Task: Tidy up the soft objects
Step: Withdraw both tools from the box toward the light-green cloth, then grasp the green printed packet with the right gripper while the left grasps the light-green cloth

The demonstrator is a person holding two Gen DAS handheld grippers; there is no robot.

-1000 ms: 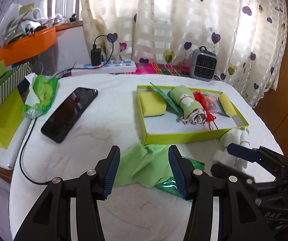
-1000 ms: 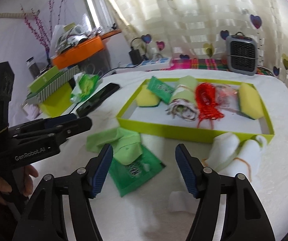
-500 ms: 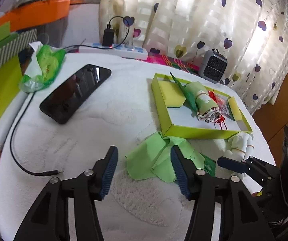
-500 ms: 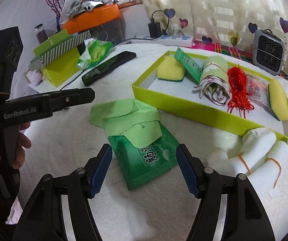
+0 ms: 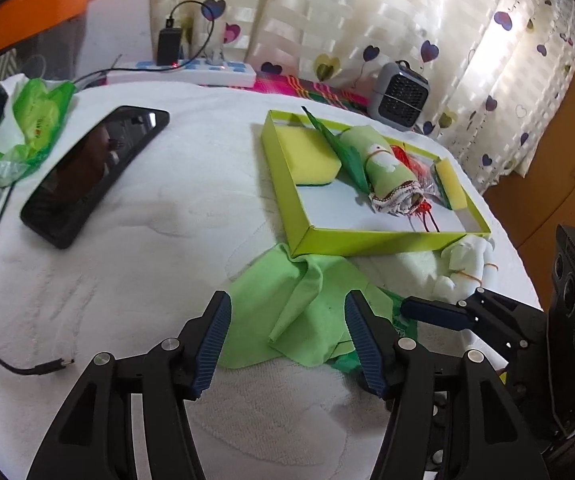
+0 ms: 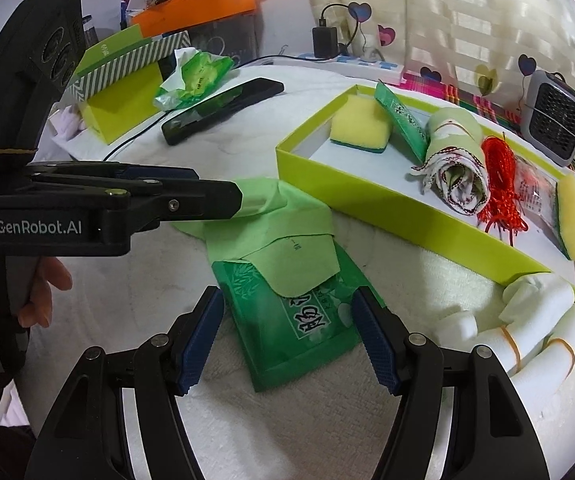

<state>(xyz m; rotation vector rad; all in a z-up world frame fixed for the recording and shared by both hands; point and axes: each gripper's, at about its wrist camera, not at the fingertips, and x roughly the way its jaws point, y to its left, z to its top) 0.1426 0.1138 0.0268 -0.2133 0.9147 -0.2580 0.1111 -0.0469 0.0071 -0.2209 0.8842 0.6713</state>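
Right wrist view: green cloth (image 6: 271, 224) half-hides the green packet (image 6: 307, 320); both grippers' fingers (image 6: 199, 340) are spread, empty.

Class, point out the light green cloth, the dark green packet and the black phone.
light green cloth (image 5: 287, 300), left wrist view, its folded middle.
dark green packet (image 6: 295, 320), right wrist view, its printed face.
black phone (image 5: 95, 172), left wrist view, its screen.

bare towel (image 5: 159, 280) leftward; box wall (image 5: 375, 242) just beyond cloth (image 5: 299, 304)

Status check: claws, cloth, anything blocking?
Left claw open, straddling the green cloth. Right claw open over the green packet. Cloth drapes the packet's top and touches the tray corner. White rolls beside the packet.
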